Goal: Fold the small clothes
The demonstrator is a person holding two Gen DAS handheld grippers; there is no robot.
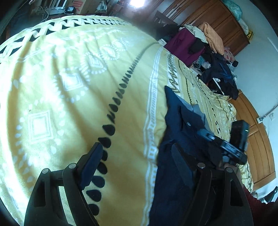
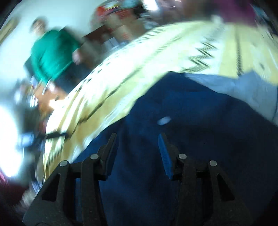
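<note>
A navy blue garment [image 1: 173,173] with a pale grey inner part [image 1: 198,111] lies on the yellow patterned bedsheet [image 1: 69,104], at the right of the left wrist view. My left gripper [image 1: 135,146] is open wide above the sheet, and its right finger [image 1: 180,163] sits over the garment's left edge. The black body of the right gripper [image 1: 232,149] rests over the garment's far side. In the blurred right wrist view the navy garment [image 2: 191,104] fills the lower half. My right gripper [image 2: 137,135] is open just above the cloth, with a small white button [image 2: 164,120] ahead.
A pile of clothes [image 1: 205,45] sits on a stand past the bed's far right side, before a wooden wardrobe [image 1: 225,19]. A wooden door [image 1: 257,139] is at right. A person in a green top [image 2: 52,52] stands beyond the bed's edge. Boxes and cables [image 1: 57,8] lie behind the bed.
</note>
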